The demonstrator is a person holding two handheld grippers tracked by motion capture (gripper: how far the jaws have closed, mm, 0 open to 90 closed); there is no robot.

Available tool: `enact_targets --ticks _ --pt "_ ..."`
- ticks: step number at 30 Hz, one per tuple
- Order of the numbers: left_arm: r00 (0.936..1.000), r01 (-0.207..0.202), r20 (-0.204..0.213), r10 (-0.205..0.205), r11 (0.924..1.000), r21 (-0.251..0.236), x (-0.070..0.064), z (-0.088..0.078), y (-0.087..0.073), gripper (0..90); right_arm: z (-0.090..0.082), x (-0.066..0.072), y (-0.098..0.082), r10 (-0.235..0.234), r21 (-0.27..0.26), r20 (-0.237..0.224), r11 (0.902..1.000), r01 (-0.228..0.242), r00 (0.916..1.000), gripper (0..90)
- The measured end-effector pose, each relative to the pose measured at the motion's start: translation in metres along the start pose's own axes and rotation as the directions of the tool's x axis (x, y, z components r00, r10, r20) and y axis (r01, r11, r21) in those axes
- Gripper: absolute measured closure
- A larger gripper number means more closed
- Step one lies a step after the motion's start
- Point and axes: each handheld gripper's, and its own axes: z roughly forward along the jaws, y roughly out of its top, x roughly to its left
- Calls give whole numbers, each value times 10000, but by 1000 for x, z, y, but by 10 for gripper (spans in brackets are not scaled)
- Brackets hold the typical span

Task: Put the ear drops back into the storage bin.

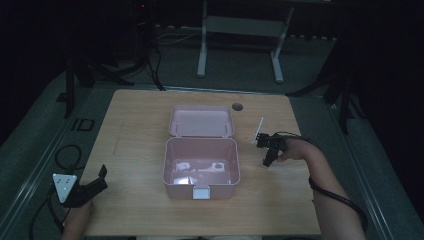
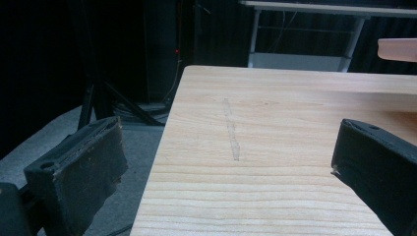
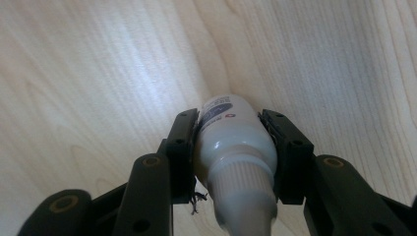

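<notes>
Pinching a small white bottle (image 3: 235, 142) between its jaws, the right gripper (image 1: 268, 154) points down at the table (image 1: 135, 125), just right of an open pink box (image 1: 201, 167). The left gripper (image 1: 86, 189) rests at the table's near left corner, jaws spread wide with nothing between them.

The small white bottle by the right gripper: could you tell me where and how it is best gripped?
Grip the small white bottle across its smooth round body, below the ribbed cap, coming down from above with one of the jaws on each side. That is how the right gripper has it now, over the table. The body is the widest, plainest part; the cap narrows and would likely slip.
</notes>
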Motion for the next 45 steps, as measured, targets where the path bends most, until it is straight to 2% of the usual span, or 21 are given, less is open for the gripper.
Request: enact_targets --ticks 3,6,7,10,14,16,23,28,34,37,40,42,43,45 --pt "10000 -1 -6 1 10000 5 0 0 0 3 -3 6 -1 -536 -27 86 9986 536 9985 594" --pt "10000 -9 -9 9 10000 6 0 0 0 3 -4 13 -2 -1117 35 140 9937 1117 9936 594" --pt "10000 -9 -9 9 10000 6 0 0 0 3 -4 13 -2 -1117 35 140 9937 1117 9936 594" --pt "10000 -8 -23 8 10000 4 0 0 0 3 -5 23 -4 -1613 158 351 9869 1608 9863 594" --pt "10000 -7 -29 7 10000 6 0 0 0 2 -7 32 -6 -1925 155 408 9813 1920 9805 594" --pt "10000 -5 -33 5 10000 6 0 0 0 3 -11 41 -7 -2178 202 462 9760 2170 9749 594" --pt "10000 -4 -54 4 10000 9 0 0 0 3 -28 58 -9 -2510 134 514 9680 2506 9666 594" --pt "10000 -5 -55 5 10000 11 -1 0 0 3 -43 72 -8 -2851 281 586 9584 2839 9567 594" --pt "10000 12 -44 -12 10000 13 0 0 0 3 -62 85 -4 -2928 140 643 9562 2925 9540 595" --pt "10000 15 -43 -15 10000 15 0 0 0 3 -73 93 -2 -3077 12 563 9514 3081 9498 595" --pt "10000 3 -49 -3 10000 27 -1 0 0 3 -86 100 3 -3315 32 617 9433 3319 9414 595" --pt "10000 -16 -43 16 10000 31 -1 0 0 3 -93 103 7 -3342 -5 576 9423 3348 9408 595" --pt "10000 -26 -44 26 10000 30 -1 1 0 3 -97 104 9 -3445 -49 564 9385 3453 9371 594" --pt "10000 -11 -40 11 10000 24 -1 0 0 3 -105 107 14 -3457 -86 493 9380 3465 9370 595"
